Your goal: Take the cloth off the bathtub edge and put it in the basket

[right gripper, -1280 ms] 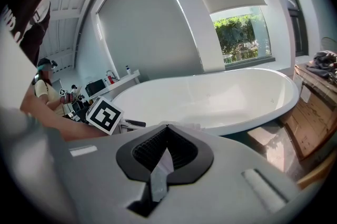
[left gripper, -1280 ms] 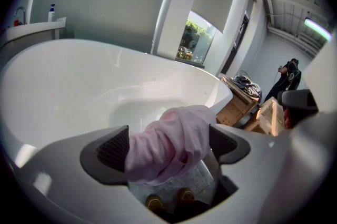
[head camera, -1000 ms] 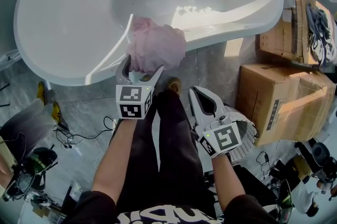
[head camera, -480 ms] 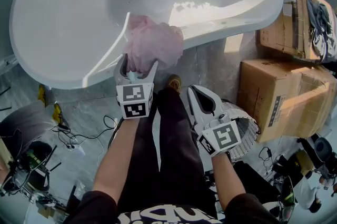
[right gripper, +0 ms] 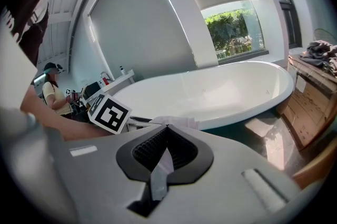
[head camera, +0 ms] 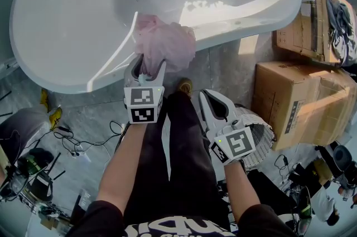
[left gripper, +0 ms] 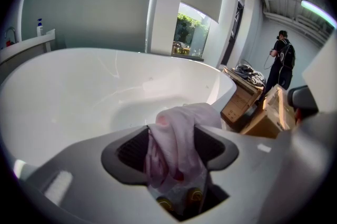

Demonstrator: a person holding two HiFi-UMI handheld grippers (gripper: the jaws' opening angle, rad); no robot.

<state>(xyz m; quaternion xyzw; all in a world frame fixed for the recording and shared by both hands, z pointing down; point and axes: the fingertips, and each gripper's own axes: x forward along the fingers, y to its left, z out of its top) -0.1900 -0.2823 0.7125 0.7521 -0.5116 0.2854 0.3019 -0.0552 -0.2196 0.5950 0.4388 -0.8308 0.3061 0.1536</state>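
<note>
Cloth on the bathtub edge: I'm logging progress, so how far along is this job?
Done: nothing finished yet; the cloth hangs over the bathtub edge. In hand: the left gripper is closing its jaws on the cloth, which is bunched between them. Left: lift it off and drop it in the basket beside the shut, empty right gripper.

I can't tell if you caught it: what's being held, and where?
The left gripper is closing its jaws on the pink cloth, at its bunched near end. The right gripper is shut, empty.
</note>
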